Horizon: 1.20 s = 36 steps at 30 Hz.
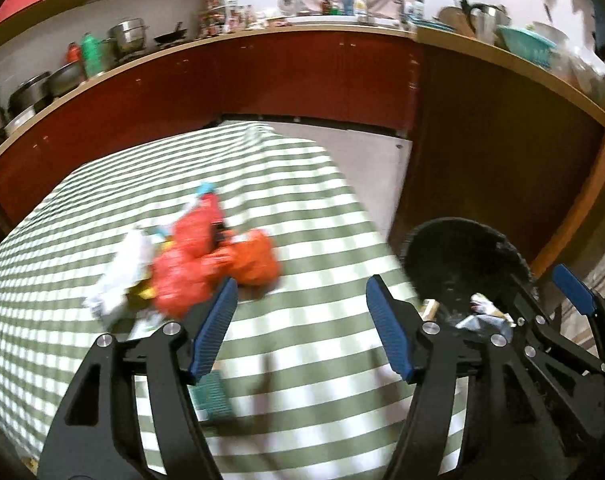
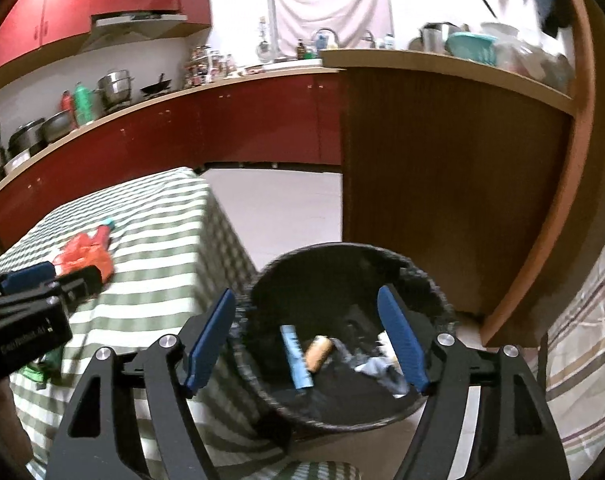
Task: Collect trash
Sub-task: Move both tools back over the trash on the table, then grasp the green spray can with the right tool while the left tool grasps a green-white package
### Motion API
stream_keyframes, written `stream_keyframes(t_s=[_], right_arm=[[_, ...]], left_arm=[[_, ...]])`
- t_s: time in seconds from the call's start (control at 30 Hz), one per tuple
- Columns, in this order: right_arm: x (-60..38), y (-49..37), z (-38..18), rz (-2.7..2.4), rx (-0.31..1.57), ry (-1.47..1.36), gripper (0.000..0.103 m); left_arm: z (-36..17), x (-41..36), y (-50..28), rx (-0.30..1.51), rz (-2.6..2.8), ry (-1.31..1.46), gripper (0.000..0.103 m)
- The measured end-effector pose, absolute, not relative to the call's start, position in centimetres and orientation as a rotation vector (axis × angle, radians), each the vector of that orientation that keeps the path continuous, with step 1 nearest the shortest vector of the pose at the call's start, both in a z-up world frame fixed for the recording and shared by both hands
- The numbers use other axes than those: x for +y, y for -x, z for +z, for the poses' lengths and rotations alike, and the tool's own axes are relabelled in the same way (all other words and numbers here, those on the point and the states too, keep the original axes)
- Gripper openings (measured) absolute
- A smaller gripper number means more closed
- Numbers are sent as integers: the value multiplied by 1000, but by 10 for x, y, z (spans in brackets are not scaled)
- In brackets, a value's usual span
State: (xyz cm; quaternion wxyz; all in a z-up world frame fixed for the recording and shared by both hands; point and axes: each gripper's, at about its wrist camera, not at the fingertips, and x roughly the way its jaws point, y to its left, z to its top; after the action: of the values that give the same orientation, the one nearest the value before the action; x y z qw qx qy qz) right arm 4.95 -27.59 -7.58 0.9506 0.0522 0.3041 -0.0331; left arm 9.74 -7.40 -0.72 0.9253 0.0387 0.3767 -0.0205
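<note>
Both grippers spread, empty.
Right gripper (image 2: 306, 340) over bin (image 2: 342, 256); left gripper (image 1: 302, 320) near red bags (image 1: 206, 256); its label blurred.

We see red cabinets (image 1: 302, 76) below a far counter holding steel pots (image 1: 128, 34) and a green bottle (image 1: 91, 54); a teal basket (image 2: 470, 46) sits far right.
</note>
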Motion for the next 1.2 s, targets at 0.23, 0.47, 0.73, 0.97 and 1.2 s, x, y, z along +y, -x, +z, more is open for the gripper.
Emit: stream_keyframes(t_s=[0.23,0.47,0.73,0.97,1.2], right_arm=[[-231,-45,-72,8,628,-66,72],[-185,-44,-72,89,644,-28,72],[-136,-46,-75,181,660,4,71],[-101,-48,-80,243,682,50,67],[-86,-49,-83,274,706,72,60]], left_arm=[[-4,-13,-85,775,70,-46,70],[-9,47,-76,798,181,0,70],[-16,90,-64,814,254,26,70],[-22,123,-54,828,297,53,70],[-28,137,-49,842,306,67,70]])
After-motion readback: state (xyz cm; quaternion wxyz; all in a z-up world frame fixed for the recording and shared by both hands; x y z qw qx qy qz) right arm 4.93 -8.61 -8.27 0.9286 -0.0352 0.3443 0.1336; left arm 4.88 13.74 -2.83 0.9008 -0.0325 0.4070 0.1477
